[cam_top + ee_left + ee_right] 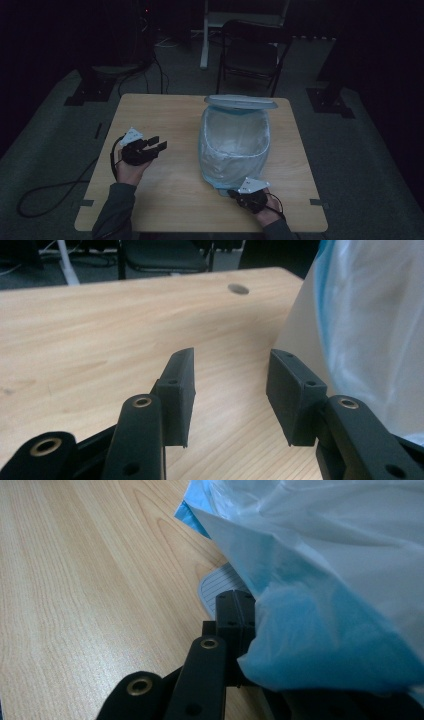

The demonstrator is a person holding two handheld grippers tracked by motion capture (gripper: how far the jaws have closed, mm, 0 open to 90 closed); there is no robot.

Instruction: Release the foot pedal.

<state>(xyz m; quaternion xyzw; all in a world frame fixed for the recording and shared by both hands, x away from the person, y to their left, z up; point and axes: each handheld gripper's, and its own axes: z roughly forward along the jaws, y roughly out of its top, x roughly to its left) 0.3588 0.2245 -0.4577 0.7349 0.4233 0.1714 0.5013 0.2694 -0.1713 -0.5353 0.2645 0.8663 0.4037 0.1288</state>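
Observation:
A pale blue pedal bin (235,145), lined with a thin white plastic bag (340,580), stands right of centre on the wooden table (165,115); its lid (240,102) is raised at the back. My left gripper (157,143) hovers low over the table's left part, open, with bare wood between its pads (231,365) and the bin (375,340) just to its right. My right gripper (233,192) is at the bin's front foot, shut. Its tips (235,597) rest at the grey ribbed pedal (212,587), and the bag drapes over their right side.
A dark folding chair (250,50) stands behind the table's far edge, beside a white post (204,40). A black cable (45,192) trails from the left gripper over the floor. The tabletop has a small round hole (238,289) near its far edge.

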